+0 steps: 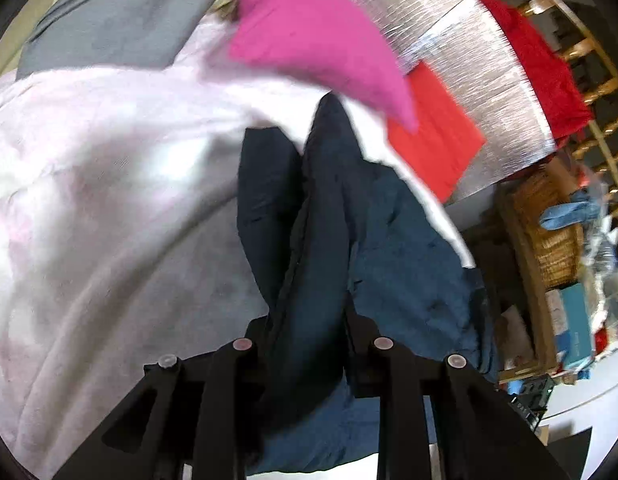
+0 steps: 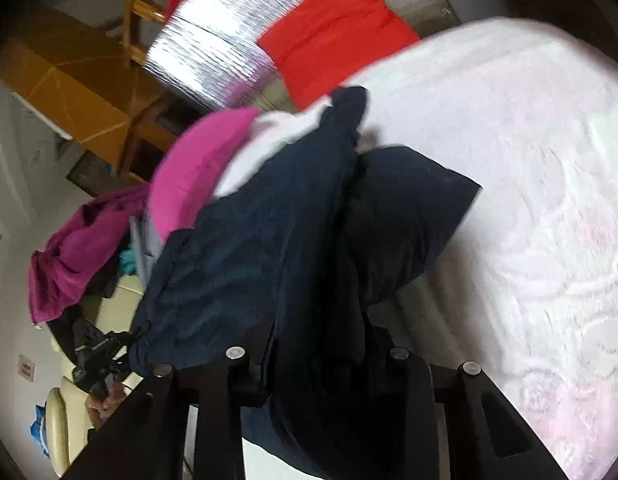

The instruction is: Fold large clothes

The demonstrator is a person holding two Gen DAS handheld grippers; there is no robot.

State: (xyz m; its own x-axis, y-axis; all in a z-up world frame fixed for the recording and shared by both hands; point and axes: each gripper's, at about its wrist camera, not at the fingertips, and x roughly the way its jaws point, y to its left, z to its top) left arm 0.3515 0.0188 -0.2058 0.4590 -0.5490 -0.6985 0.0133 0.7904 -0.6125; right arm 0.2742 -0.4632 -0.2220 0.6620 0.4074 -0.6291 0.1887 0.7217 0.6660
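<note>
A dark navy garment (image 1: 397, 264) lies on a pale pink bedspread (image 1: 89, 184). In the left wrist view a bunched fold of it rises between my left gripper's (image 1: 309, 320) black fingers, which are shut on it. The right wrist view shows the same navy garment (image 2: 245, 248) gathered and lifted, with my right gripper (image 2: 317, 344) shut on a thick fold. Cloth hides both sets of fingertips. A bright pink cloth (image 1: 309, 36) lies beyond the navy one, seen also as pink cloth (image 2: 193, 168) in the right wrist view.
A red cloth (image 1: 433, 136) lies on a silver foil-like sheet (image 1: 461, 56). Grey fabric (image 1: 121, 16) lies at the back left. A wicker basket (image 1: 549, 232) and wooden rails (image 1: 597, 92) stand right. A magenta garment (image 2: 73, 256) hangs beside a brown cardboard box (image 2: 73, 92).
</note>
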